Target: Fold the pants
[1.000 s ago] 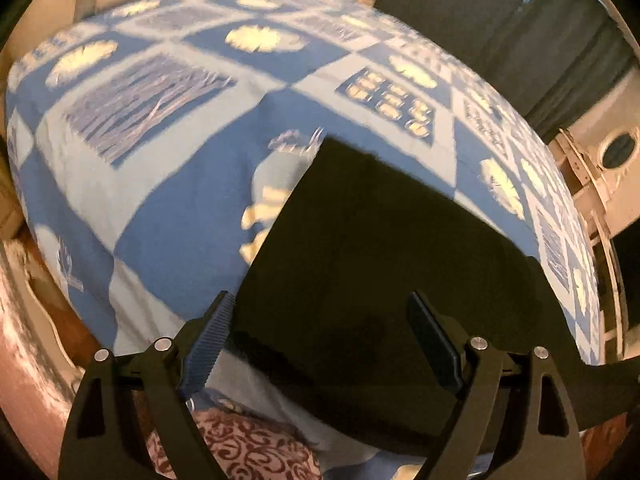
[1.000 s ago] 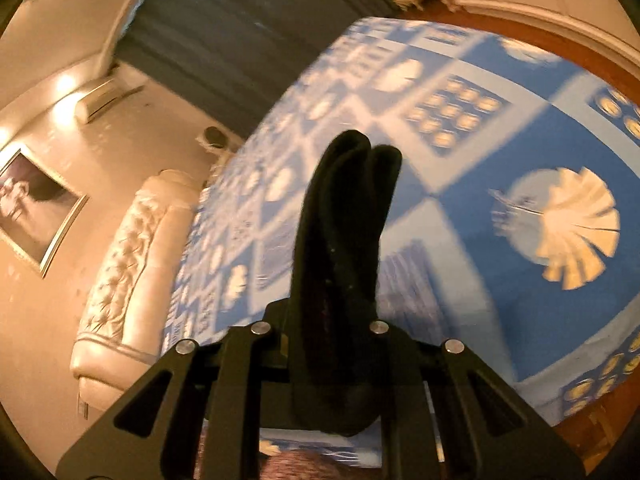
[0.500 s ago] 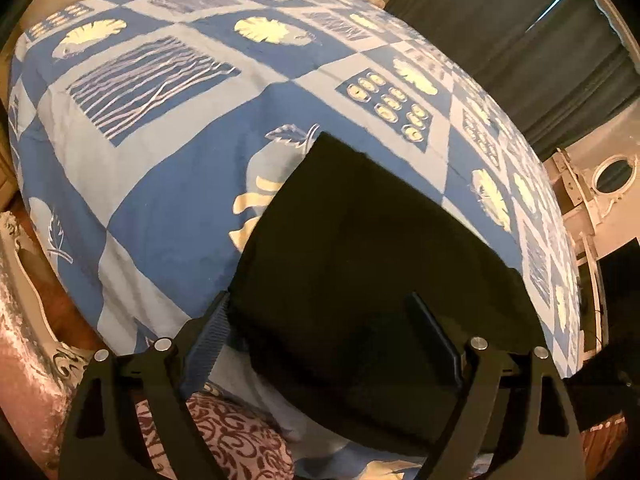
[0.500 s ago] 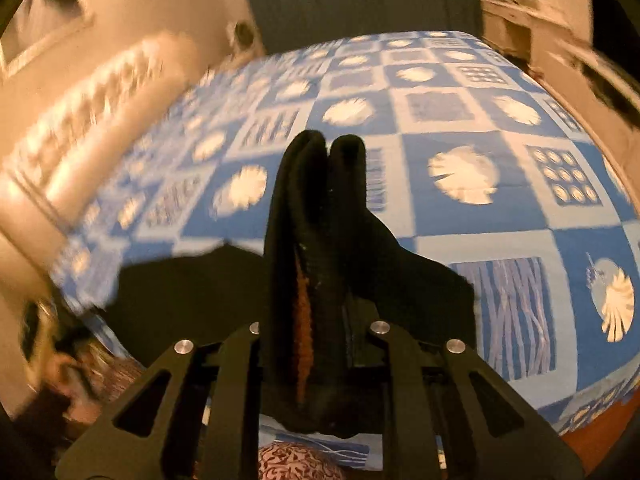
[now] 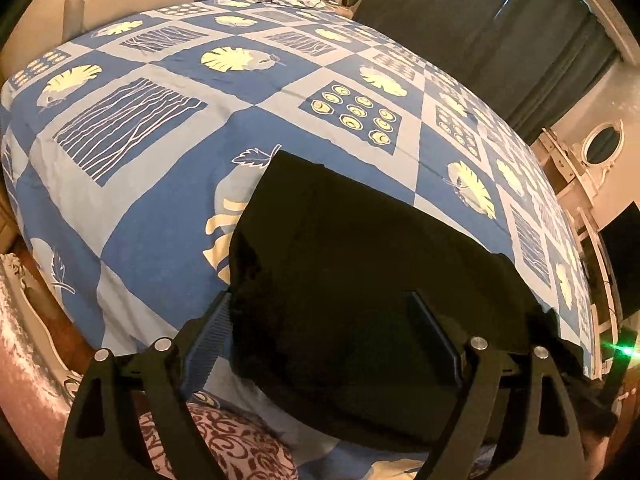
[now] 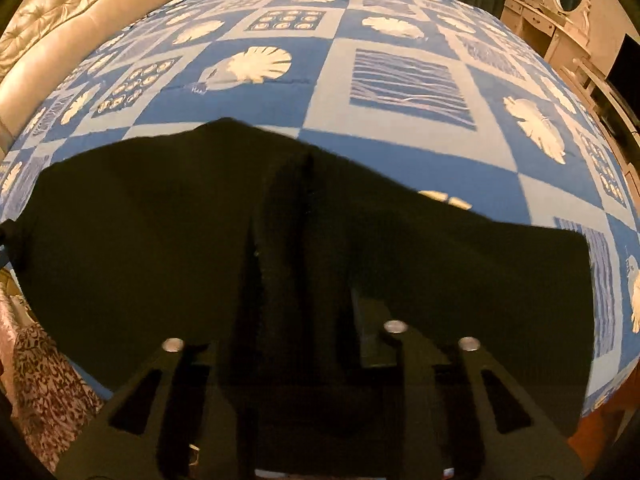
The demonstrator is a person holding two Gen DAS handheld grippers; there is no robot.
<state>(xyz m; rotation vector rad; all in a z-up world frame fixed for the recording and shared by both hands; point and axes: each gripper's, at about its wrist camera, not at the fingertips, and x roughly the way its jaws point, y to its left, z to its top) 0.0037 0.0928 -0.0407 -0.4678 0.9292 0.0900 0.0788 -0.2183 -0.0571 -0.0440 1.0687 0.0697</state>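
The black pants (image 5: 360,264) lie spread over the near edge of the bed, on a blue-and-white patchwork bedspread (image 5: 168,184) printed with pale leaves, wavy lines and dotted squares. The left gripper (image 5: 320,332) hovers over the cloth with its two fingers spread wide apart; the ribbed left finger (image 5: 208,336) sits just off the pants' outer edge and the other finger is over the dark fabric, neither visibly pinching anything. Ahead of this gripper the garment runs away to a straight far edge, its corner pointing at a leaf motif.

In the right wrist view the right gripper (image 6: 304,300) is pressed together on a raised fold of the pants (image 6: 160,220), a thick ridge of black cloth standing up between its fingers and running forward from them. To either side of this gripper the fabric slopes down flat onto the bedspread (image 6: 400,80). Beyond the bed, off to the gripper's far left, a tufted cream headboard (image 6: 52,12) shows
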